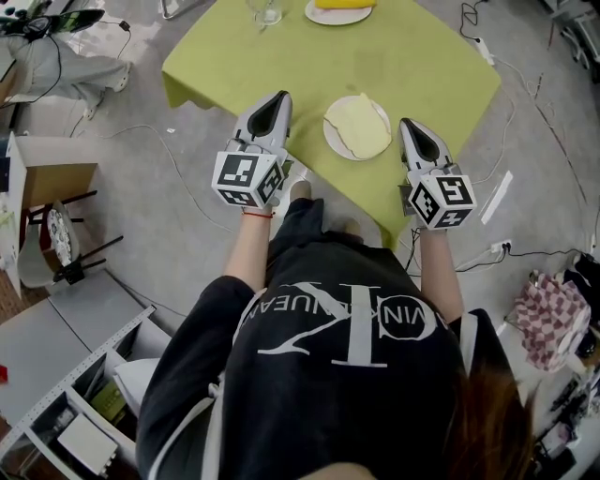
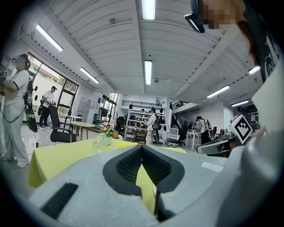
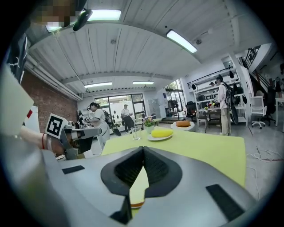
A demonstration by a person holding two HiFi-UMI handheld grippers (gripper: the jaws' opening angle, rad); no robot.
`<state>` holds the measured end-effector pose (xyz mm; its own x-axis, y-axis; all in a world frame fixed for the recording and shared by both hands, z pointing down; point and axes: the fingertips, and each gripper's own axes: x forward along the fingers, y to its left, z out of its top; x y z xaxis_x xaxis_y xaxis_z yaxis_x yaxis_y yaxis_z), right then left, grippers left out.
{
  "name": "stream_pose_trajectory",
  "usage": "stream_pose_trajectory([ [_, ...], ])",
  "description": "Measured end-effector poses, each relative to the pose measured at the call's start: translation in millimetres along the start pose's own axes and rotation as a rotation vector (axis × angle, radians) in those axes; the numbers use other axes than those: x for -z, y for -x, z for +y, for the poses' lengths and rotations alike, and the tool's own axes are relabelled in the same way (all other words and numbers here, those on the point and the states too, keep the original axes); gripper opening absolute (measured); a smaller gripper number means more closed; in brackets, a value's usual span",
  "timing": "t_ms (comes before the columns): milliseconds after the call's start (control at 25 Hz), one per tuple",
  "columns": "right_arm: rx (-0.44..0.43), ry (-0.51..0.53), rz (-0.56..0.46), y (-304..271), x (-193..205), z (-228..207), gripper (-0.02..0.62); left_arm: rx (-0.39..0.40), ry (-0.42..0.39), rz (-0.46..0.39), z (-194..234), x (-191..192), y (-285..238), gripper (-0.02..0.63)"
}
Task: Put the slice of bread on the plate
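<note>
A pale slice of bread (image 1: 359, 125) lies on a small white plate (image 1: 334, 143) near the front edge of the table with the yellow-green cloth (image 1: 422, 66). My left gripper (image 1: 278, 97) hovers just left of the plate, shut and empty. To the right of the plate my right gripper (image 1: 409, 124) is also shut with nothing between its pads. In the right gripper view the jaws (image 3: 143, 148) meet at the tip, and the bread (image 3: 140, 186) shows through the gap below them. The left gripper view shows my left gripper (image 2: 142, 147) closed over the cloth.
A drinking glass (image 1: 265, 11) and a second plate with yellow food (image 1: 339, 9) stand at the table's far edge. Cables (image 1: 525, 94) trail over the floor, and a white shelf unit (image 1: 56, 375) stands at the lower left. Other people (image 3: 97, 119) stand in the room behind.
</note>
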<state>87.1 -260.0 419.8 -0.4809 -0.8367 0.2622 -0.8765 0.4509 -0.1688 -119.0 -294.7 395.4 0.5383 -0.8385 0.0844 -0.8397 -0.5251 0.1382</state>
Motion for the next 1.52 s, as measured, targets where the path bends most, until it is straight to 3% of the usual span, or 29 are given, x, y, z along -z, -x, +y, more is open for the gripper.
stream_pose_trajectory([
  [760,0.015,0.070,-0.179,13.4,-64.7,-10.2,0.002,-0.026,-0.051,-0.083,-0.2,-49.8,7.6,0.000],
  [1520,-0.035,0.075,-0.233,12.4,-86.7,-3.3,0.002,-0.078,-0.074,-0.118,3.8,-65.9,23.7,0.000],
])
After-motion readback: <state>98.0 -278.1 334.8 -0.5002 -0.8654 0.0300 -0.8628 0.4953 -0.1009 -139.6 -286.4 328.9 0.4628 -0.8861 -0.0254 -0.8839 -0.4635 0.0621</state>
